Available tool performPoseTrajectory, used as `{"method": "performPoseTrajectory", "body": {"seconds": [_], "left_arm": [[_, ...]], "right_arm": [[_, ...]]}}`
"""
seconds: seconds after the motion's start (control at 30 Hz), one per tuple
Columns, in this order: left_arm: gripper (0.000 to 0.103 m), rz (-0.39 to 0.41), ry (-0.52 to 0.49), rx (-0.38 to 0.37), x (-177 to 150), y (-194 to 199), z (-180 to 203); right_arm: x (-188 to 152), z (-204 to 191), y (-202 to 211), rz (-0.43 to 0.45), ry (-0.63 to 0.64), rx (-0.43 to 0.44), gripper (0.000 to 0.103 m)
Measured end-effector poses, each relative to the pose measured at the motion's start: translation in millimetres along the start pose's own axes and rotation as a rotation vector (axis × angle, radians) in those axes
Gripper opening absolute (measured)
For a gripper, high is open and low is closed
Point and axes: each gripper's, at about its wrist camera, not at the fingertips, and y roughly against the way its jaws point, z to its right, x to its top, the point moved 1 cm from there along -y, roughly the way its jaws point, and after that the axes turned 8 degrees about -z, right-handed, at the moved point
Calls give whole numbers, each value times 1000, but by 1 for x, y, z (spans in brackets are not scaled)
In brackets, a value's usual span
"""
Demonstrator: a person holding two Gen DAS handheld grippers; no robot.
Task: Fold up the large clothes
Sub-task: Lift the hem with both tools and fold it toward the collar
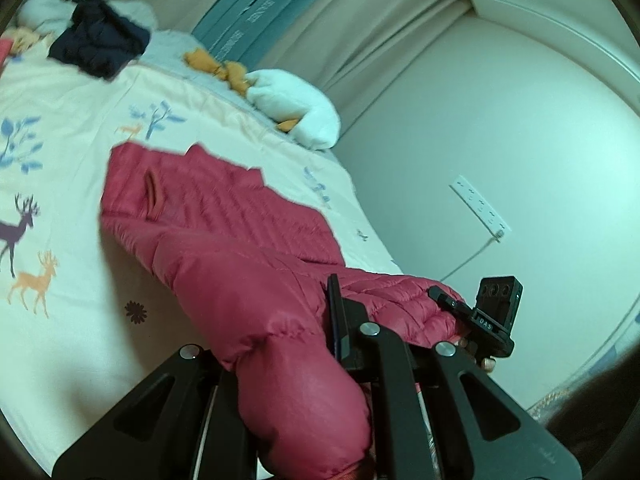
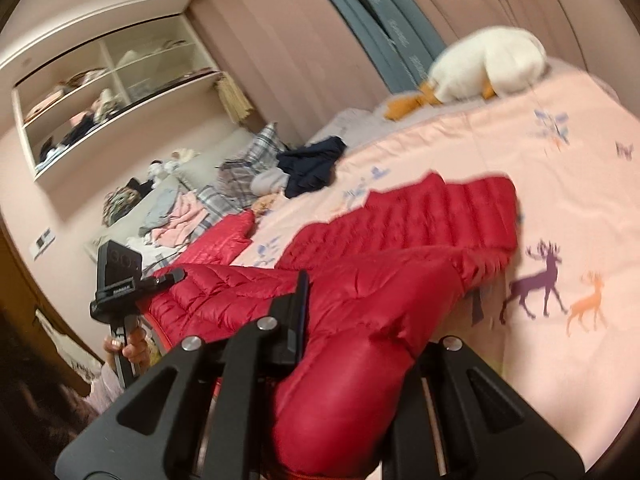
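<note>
A red quilted down jacket (image 1: 224, 216) lies on the bed, its near end lifted off the cover. My left gripper (image 1: 316, 332) is shut on a puffy red fold of it; one black finger (image 1: 335, 320) shows, the other is buried under cloth. In the right wrist view my right gripper (image 2: 344, 320) is likewise shut on the jacket (image 2: 420, 220), with one finger (image 2: 300, 304) visible. Each view shows the other gripper pinching the jacket's edge: the right gripper (image 1: 448, 300) and the left gripper (image 2: 172, 276), the latter held by a hand (image 2: 132, 348).
The bed cover (image 1: 72, 160) is pale with deer and leaf prints. A navy garment (image 1: 100, 44) and a white goose plush (image 1: 296, 108) lie at the far end. A wall with a socket strip (image 1: 480, 208) runs beside the bed. Clothes pile (image 2: 180, 208) and shelves (image 2: 108, 96) stand beyond.
</note>
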Motion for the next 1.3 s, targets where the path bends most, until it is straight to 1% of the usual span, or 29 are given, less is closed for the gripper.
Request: {"method": "performPoseTrajectory", "body": {"seconds": [0.2, 0.37, 0.47, 0.6, 0.77, 0.93, 1.03, 1.1, 1.3], "left_arm": [[11, 27, -90, -38, -5, 26, 30], [11, 62, -156, -46, -6, 43, 51], [11, 87, -197, -60, -6, 52, 62], [12, 108, -211, -69, -2, 55, 66], [12, 97, -159, -68, 4, 43, 51], [12, 84, -109, -50, 15, 29, 34], [12, 59, -79, -4, 29, 11, 20], [12, 45, -49, 9, 37, 0, 9], [12, 10, 68, 68, 63, -41, -42]], "right_arm": [[4, -28, 32, 64, 107, 41, 13], [9, -51, 58, 124, 189, 86, 13], [13, -56, 67, 154, 203, 110, 14], [17, -51, 63, 161, 187, 98, 14], [21, -38, 48, 140, 139, 77, 15], [38, -20, 19, 101, 82, 39, 16], [51, 0, -7, 66, 36, 0, 16], [58, 13, -22, 50, 12, -22, 16], [74, 50, -73, -9, -51, -105, 16]]}}
